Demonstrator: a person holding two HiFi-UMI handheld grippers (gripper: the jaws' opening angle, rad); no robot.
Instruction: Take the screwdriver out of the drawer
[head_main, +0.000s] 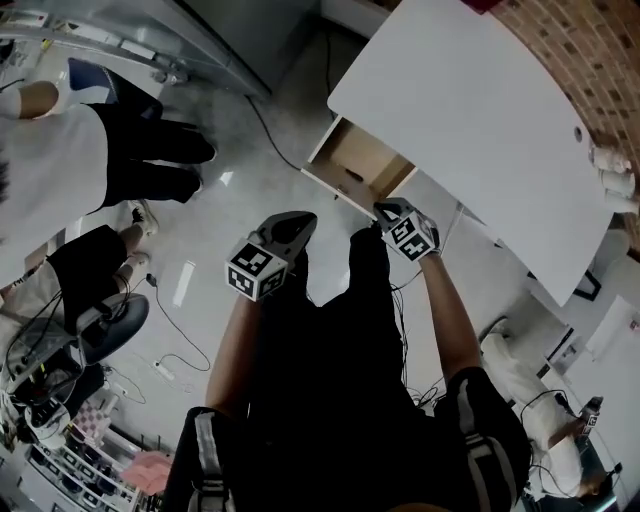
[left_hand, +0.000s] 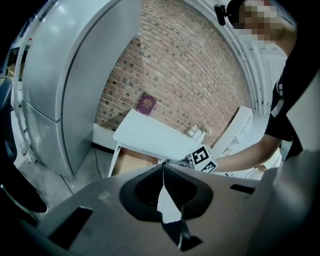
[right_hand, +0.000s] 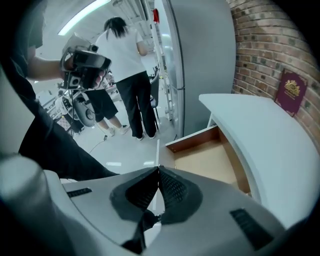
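Drawer: the shallow wooden drawer with a white front (head_main: 365, 155) under the white tabletop (head_main: 470, 110) stands pulled out, so opening it looks done.
Screwdriver: not lifted. The head view shows 1 small dark mark on the drawer floor that may be it, but it is too small to tell. The stretch of drawer floor (right_hand: 205, 162) seen in the right gripper view is bare wood.
Left to do: by my reading, reaching in, gripping the tool and lifting it clear, which is nearly the whole task.
Right gripper (head_main: 388, 210): arm stretched forward, jaws just beside the drawer's near edge and not inside it. Its own view shows the 2 jaws (right_hand: 159, 169) closed together with nothing between them.
Left gripper (head_main: 290, 228): held back from the drawer at the person's left and pointed toward the table. Its jaws (left_hand: 163, 167) are also pressed together and empty.
Next move: the right jaws would need to part before any grip.
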